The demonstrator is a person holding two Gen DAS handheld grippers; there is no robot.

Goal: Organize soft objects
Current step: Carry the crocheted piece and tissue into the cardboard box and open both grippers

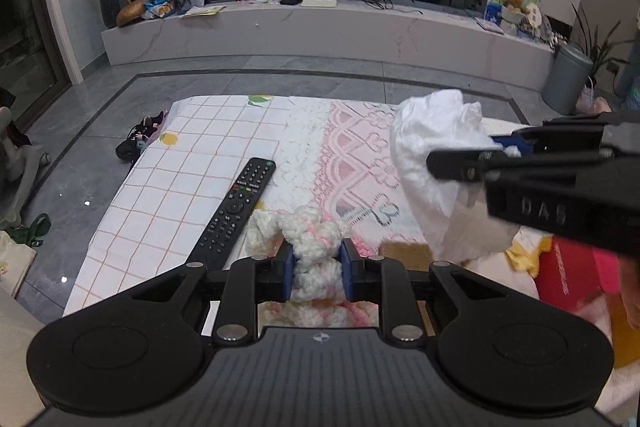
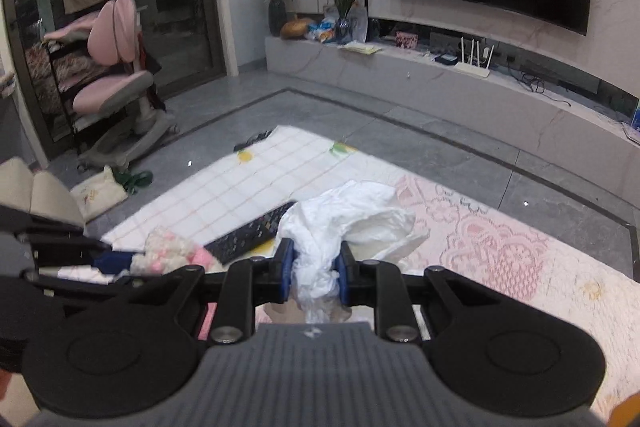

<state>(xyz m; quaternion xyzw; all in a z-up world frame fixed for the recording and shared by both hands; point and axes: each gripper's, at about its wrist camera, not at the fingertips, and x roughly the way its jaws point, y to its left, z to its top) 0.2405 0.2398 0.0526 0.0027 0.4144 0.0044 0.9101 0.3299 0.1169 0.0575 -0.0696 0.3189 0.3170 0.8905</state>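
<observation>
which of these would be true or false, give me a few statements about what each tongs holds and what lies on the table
1. The left tongs are shut on a white and pink knitted piece. True.
2. The right tongs are empty. False: they grip a crumpled white cloth.
3. A black remote control lies on the checked cloth. True.
4. The remote is clamped in the left tongs. False: it lies free beside them.
5. A pink lace-pattern cloth covers part of the table. True.

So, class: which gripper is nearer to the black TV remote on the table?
Left. The left gripper, shut on the knitted yarn piece, sits right beside the remote; the right gripper, holding white cloth, is farther off.
</observation>
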